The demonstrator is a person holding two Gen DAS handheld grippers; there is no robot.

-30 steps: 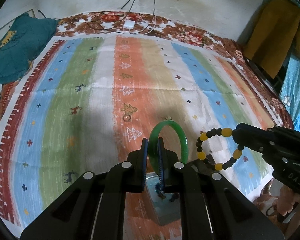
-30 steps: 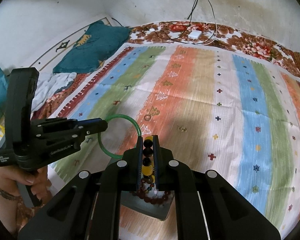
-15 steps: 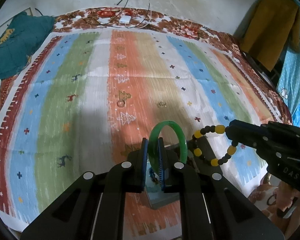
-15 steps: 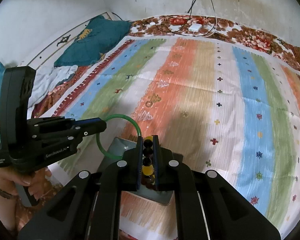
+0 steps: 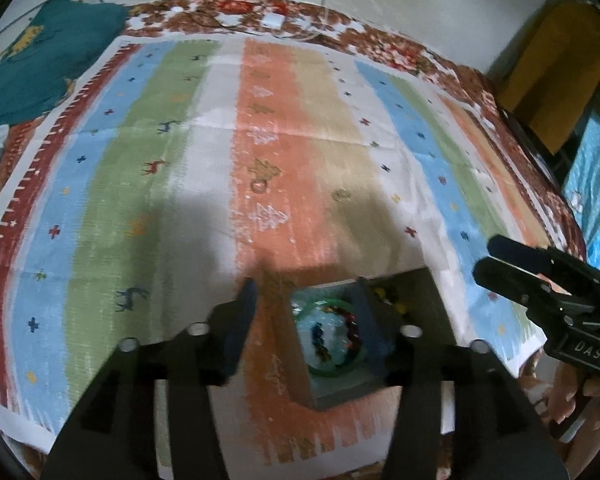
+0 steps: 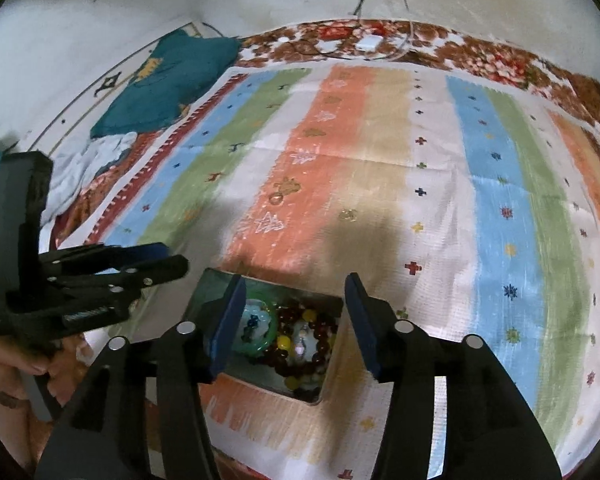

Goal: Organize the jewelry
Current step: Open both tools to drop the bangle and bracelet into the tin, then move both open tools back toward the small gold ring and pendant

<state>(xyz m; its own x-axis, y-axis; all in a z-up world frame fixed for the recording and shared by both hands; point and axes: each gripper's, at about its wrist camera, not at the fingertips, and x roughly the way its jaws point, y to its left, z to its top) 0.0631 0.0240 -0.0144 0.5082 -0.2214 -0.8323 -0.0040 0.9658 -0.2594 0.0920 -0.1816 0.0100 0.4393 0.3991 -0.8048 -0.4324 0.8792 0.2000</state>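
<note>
Both claws, shut on jewelry 0.5 s earlier, now gaped wide and empty: the left claw (image 5: 312,316) had dropped the green bangle (image 5: 332,336), the right claw (image 6: 296,316) the bead bracelet (image 6: 300,344), into the box (image 6: 208,288) on the bed; 2 rings (image 6: 276,199) awaited.

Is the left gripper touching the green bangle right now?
Apart. Left wrist view: the left gripper is wide open above the box, green bangle lying inside.

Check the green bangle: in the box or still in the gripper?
In the box. The green bangle lies flat inside the box, and the left gripper above it is open and empty.
</note>
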